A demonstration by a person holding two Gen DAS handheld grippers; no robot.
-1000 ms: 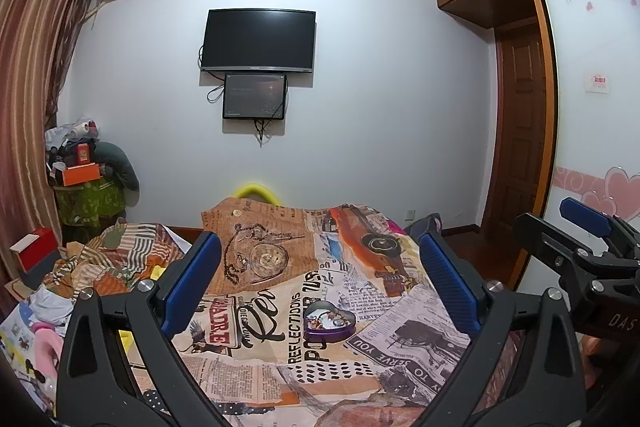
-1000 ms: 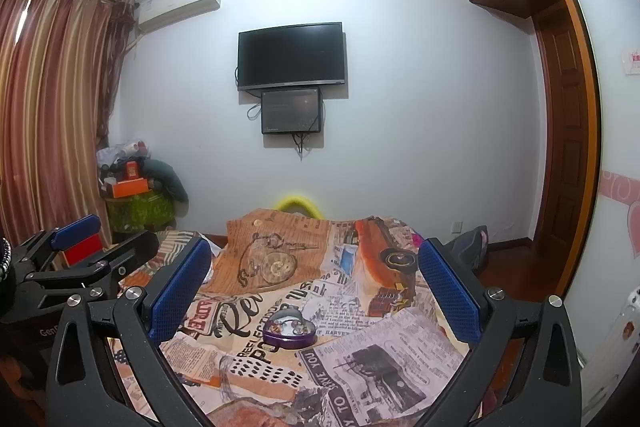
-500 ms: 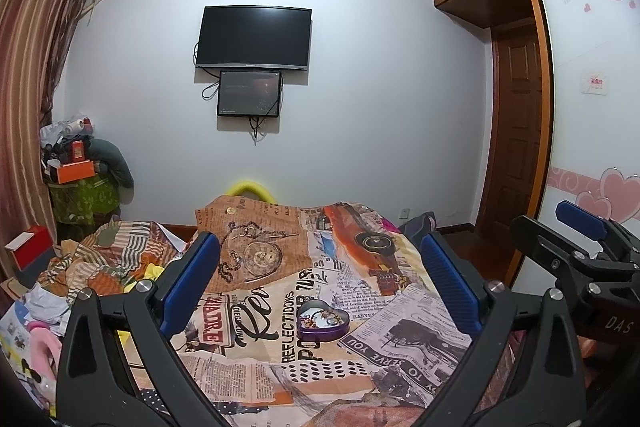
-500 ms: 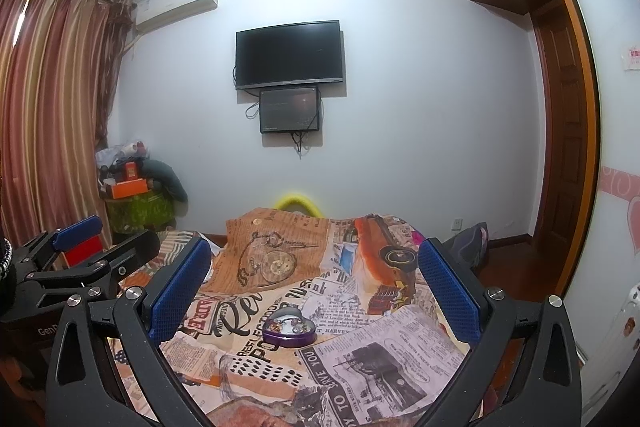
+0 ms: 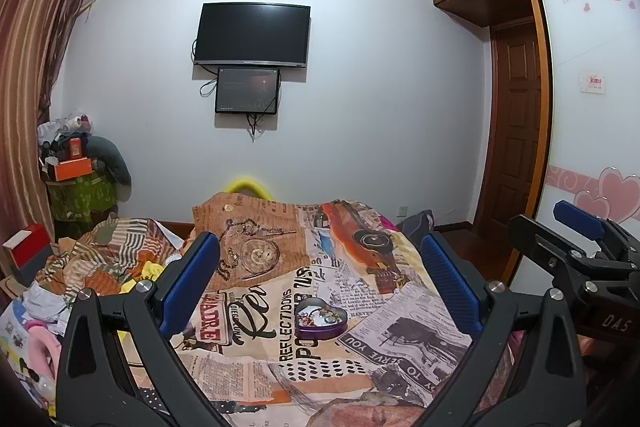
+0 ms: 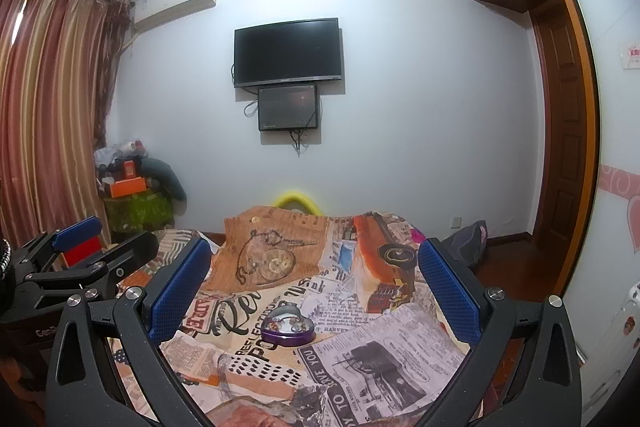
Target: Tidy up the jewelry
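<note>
A purple heart-shaped tin (image 5: 321,319) with jewelry inside lies open on the newspaper-print bed cover (image 5: 256,367); it also shows in the right wrist view (image 6: 287,327). My left gripper (image 5: 320,279) is open and empty, held above the bed with the tin between and below its blue pads. My right gripper (image 6: 314,281) is open and empty, also above the tin. Each gripper shows at the edge of the other's view: the right gripper (image 5: 580,239) and the left gripper (image 6: 80,247).
A heap of clothes and fabric (image 5: 92,259) lies at the bed's left. A red box (image 5: 24,247) and a cluttered green stand (image 5: 80,195) are by the curtain. A TV (image 5: 252,35) hangs on the far wall. A wardrobe (image 5: 592,107) and door are on the right.
Both views have shifted slightly, the left gripper a little left and forward, so the tin sits a bit more to the right and lower between its pads. Both grippers stay open.
</note>
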